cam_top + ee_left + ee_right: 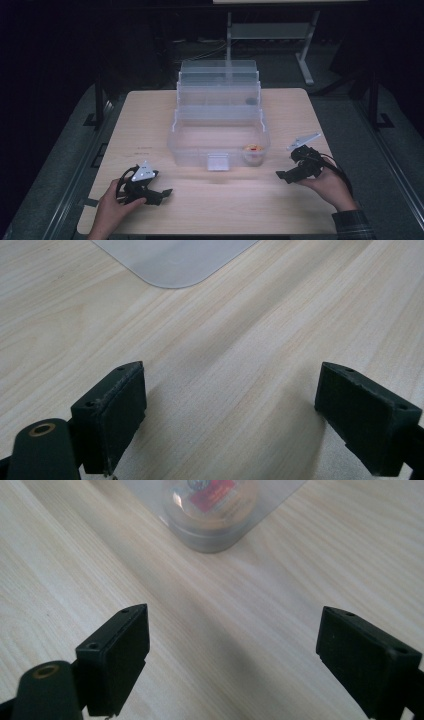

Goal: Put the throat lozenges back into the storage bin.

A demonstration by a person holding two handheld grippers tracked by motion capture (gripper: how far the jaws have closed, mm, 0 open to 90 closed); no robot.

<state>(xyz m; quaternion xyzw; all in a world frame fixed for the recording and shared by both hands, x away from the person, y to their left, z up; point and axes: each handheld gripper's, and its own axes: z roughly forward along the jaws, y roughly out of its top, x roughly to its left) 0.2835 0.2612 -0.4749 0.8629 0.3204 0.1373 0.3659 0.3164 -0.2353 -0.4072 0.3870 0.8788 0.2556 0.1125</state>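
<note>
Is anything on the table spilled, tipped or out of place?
Nothing stands out. The clear tiered box sits upright and open, a small round tub at its front right corner. Both grippers, left and right, are open and hold nothing.

This looks like a lab or test room set up for recording rather than a home. A single pale wooden table [150, 115] stands lit in an otherwise dark room, on grey carpet, with metal rails [70, 195] running along the floor at both sides. Behind it stand the white metal leg and foot [305, 60] of another desk, with cables [210, 50] lying on the floor.
</note>
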